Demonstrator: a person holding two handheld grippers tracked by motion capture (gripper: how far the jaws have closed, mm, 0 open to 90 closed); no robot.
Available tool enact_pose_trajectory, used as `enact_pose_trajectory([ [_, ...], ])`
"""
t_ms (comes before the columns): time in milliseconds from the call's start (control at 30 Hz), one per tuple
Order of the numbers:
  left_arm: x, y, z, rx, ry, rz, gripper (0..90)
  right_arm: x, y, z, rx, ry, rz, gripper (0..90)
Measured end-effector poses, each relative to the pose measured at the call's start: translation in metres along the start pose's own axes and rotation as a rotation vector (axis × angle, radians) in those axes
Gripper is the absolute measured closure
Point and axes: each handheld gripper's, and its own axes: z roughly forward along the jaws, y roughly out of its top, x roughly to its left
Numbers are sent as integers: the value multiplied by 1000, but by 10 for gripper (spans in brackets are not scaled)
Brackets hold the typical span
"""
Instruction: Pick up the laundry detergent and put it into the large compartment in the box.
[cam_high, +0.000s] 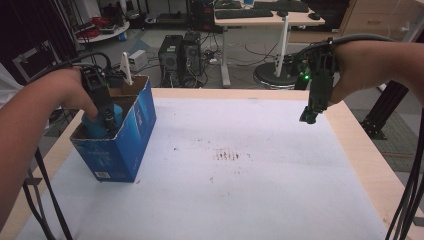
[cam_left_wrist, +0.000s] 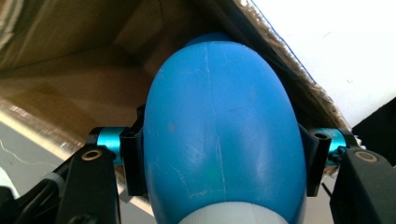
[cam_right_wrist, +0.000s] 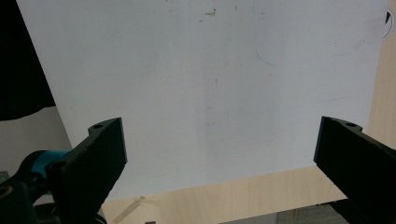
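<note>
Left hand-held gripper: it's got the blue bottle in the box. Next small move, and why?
Probably a short straight lift. The left hand-held gripper is shut on the blue bottle, its jaws pressed to both sides, inside the open-topped blue cardboard box. The box walls sit close around it, so tilting or sideways pulls risk catching. The right hand-held gripper hangs open over the table's far right, holding nothing.

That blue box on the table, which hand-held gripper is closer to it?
The left. The left hand-held gripper reaches down inside the blue box, its jaws clamped on a blue bottle. The right hand-held gripper hangs open above the table's far right edge.
</note>
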Motion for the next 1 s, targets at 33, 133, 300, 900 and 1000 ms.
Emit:
enact_pose_trajectory([
  [33,0,0,0,0,0,0,366,0,0,0,0,0,0,15],
  [133,-1,0,6,-14,-2,35,367,0,0,0,-1,-2,4,14],
  [300,0,0,14,-1,-11,46,364,-1,0,0,-6,-5,-1,15],
  [900,4,2,24,4,-31,51,363,-1,-2,2,-4,-2,6,14],
  [1000,4,1,24,-10,-40,38,362,-1,-2,1,-6,-4,10,15],
])
